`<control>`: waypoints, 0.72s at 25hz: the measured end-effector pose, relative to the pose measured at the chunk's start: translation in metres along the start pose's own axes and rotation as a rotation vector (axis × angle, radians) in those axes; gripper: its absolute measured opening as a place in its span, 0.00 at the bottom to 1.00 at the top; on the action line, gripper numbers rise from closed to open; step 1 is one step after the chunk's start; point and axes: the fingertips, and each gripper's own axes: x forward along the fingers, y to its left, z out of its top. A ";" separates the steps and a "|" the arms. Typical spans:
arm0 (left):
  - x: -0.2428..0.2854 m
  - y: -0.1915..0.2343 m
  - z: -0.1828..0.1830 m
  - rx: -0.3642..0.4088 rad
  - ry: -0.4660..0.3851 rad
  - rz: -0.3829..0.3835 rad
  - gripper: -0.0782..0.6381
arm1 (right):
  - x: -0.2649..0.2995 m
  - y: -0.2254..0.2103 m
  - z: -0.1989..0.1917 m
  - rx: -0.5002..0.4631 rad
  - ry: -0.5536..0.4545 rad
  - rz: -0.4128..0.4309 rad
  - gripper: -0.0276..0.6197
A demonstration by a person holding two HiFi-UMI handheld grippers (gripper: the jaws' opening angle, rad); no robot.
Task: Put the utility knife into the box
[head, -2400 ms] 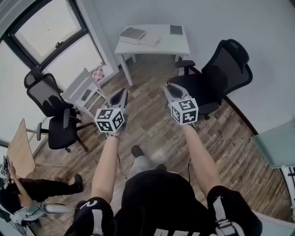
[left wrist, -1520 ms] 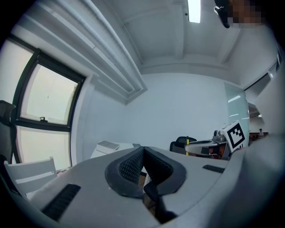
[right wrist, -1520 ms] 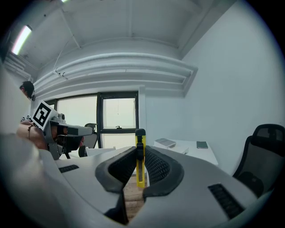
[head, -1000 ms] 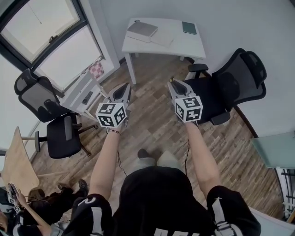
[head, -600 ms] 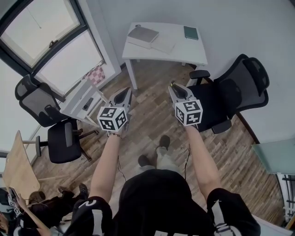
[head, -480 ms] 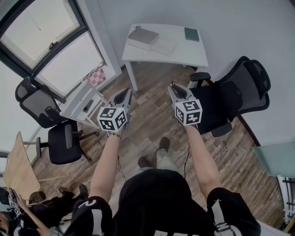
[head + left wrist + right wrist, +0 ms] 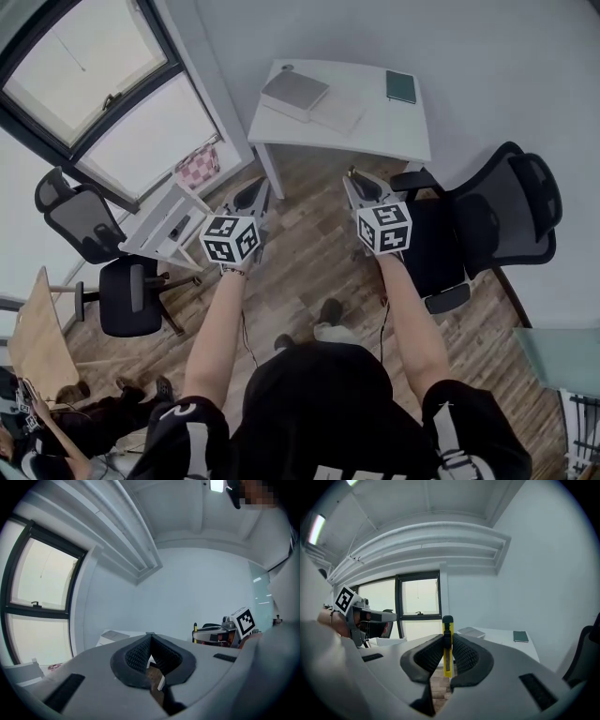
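My right gripper point(image 7: 447, 641) is shut on a yellow utility knife point(image 7: 447, 653), which stands upright between the pads with its black tip sticking out above them. In the head view this gripper point(image 7: 356, 178) is held above the wooden floor, short of the white table point(image 7: 375, 117). A flat grey box point(image 7: 294, 90) lies on the table's left part, with a white sheet point(image 7: 336, 112) next to it. The box point(image 7: 471, 632) also shows beyond the knife. My left gripper point(image 7: 149, 639) is shut on nothing and hangs level with the right one point(image 7: 248, 192).
A dark green notebook point(image 7: 400, 86) lies at the table's far right. A black office chair point(image 7: 487, 220) stands close to my right, its armrest near the table's corner. Another black chair point(image 7: 108, 272) and a small white side table point(image 7: 169, 220) stand at my left, under the window.
The person has walked forward: the white table has come closer and the right-hand chair has slid back alongside. Both grippers have kept their pose, the knife still held.
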 end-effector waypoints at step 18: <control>0.081 -0.009 0.005 -0.014 -0.006 0.048 0.15 | 0.034 -0.079 -0.004 0.013 0.009 0.053 0.15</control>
